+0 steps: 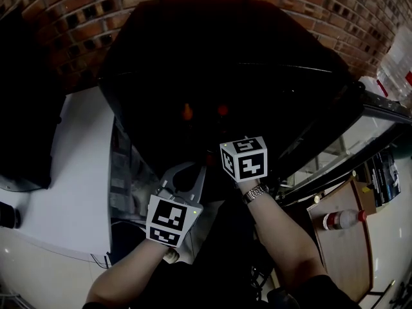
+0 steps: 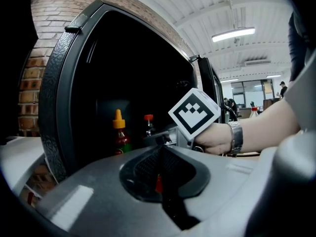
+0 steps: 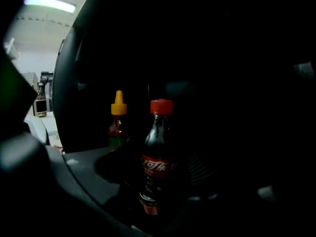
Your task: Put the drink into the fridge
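The right gripper (image 3: 165, 184) holds the drink (image 3: 157, 154) upright inside the dark fridge (image 2: 59, 88), near a sauce bottle (image 3: 117, 125). Its jaws stand wide and seem clamped on it. The left gripper (image 2: 160, 174) is closed and empty. Next, I think, it must rest the drink on the shelf and let go.

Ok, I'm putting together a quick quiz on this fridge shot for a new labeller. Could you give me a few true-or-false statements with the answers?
1. The cola bottle has a red cap. True.
2. The sauce bottle beside it has a green cap. False: its cap is orange-yellow.
3. The cola bottle is between the jaws of the left claw. False: it stands upright between the jaws of the right claw. The left claw's jaws are together and hold nothing.
4. The fridge is open. True.
5. The watch is on the person's left wrist. False: it is on the right wrist.
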The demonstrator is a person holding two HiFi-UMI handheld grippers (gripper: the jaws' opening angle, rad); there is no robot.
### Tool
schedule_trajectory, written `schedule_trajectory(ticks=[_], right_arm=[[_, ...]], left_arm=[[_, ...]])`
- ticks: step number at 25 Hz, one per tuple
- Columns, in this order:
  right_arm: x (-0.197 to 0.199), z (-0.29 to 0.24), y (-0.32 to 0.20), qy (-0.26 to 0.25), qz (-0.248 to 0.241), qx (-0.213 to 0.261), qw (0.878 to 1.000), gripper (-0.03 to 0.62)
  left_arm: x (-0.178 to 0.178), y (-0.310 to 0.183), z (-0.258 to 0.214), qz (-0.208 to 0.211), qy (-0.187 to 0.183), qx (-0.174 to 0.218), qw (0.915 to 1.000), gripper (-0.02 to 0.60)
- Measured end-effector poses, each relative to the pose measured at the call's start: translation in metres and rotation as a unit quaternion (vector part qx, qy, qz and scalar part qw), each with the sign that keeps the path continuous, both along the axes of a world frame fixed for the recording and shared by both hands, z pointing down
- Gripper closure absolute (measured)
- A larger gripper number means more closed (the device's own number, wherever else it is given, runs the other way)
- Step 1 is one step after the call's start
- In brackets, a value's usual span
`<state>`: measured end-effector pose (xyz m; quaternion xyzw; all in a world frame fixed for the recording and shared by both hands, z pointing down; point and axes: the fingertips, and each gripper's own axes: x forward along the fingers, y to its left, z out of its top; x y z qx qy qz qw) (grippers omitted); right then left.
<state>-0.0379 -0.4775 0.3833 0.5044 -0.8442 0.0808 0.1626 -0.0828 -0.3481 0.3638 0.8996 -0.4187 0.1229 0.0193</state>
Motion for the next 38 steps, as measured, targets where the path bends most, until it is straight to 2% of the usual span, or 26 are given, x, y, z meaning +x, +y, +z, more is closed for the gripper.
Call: schedule_trajectory(ticks=[5,10,17,29,38], right_arm=[[0.008,-0.012,0.029,-0.008,0.01,0.009,1.0,0.286],[0.02,-0.025,0.084,-0.016,0.017,0.017,1.0,0.286],[0.062,-0.018,0.193,-0.014,0.049,0.021,0.998,0.286],[0.12,-0.019,0.36,-0.022,0.125,0.037,0.991,0.286],[0.184,-0.023,0.446,-0.017,0.198,0.046,0.979,0.287]], left_arm=[[0.005,0.017,-0.01,0.005,0.003,0.005,1.0,0.577],[0.015,0.048,-0.017,0.014,0.015,0.004,0.9998,0.577],[0.05,0.127,-0.017,0.051,0.025,0.011,0.9983,0.577],[0.086,0.27,-0.005,0.098,0.026,0.002,0.9949,0.577],[0.123,0.343,-0.001,0.141,0.026,-0.002,0.9897,0.577]])
